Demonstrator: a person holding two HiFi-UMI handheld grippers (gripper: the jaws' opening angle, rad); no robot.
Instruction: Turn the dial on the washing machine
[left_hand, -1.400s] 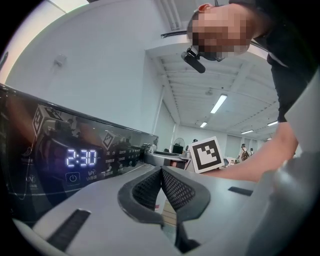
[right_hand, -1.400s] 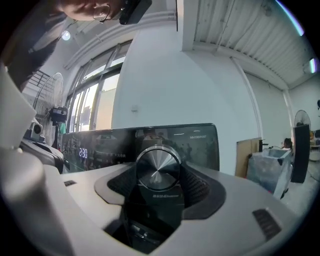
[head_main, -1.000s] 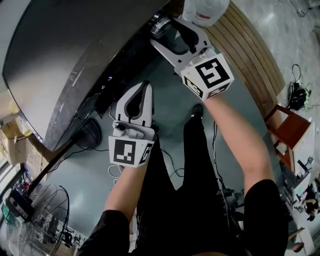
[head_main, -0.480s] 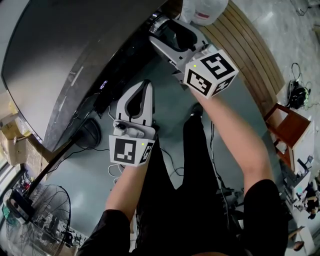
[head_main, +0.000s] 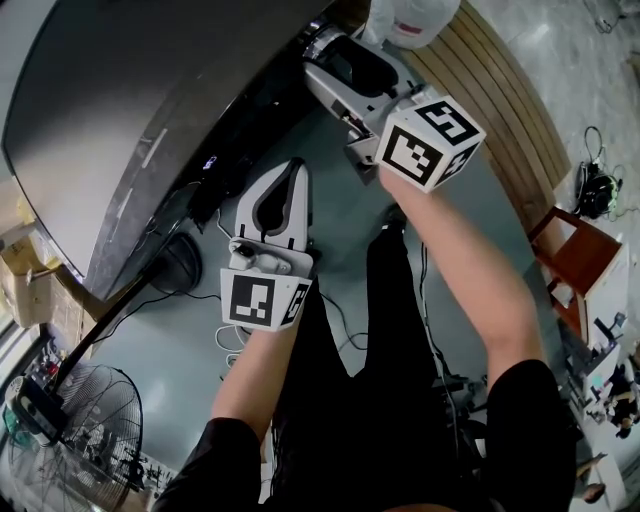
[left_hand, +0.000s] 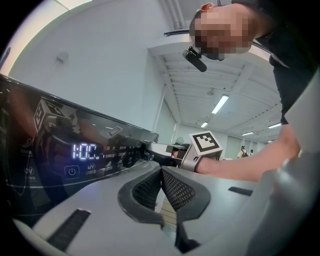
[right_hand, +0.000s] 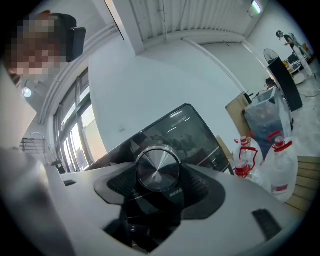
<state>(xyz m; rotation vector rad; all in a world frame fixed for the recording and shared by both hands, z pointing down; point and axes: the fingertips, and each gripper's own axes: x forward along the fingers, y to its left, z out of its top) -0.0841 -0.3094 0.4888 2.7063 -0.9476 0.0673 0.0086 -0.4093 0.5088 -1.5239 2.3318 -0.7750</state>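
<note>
The right gripper (right_hand: 159, 187) has its fingers (right_hand: 117, 184) clamped on the silver dial (right_hand: 158, 168) of the washing machine (head_main: 120, 120), one pad at each side. The left gripper (left_hand: 161, 174) holds nothing, its fingers pressed together, tips near the lit control panel (left_hand: 89, 151).

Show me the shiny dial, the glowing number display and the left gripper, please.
dial (right_hand: 158, 169): right gripper view, centre of its brushed metal face.
display (left_hand: 87, 151): left gripper view, on the lit digits.
left gripper (left_hand: 161, 171): left gripper view, where its closed tips meet.
</note>
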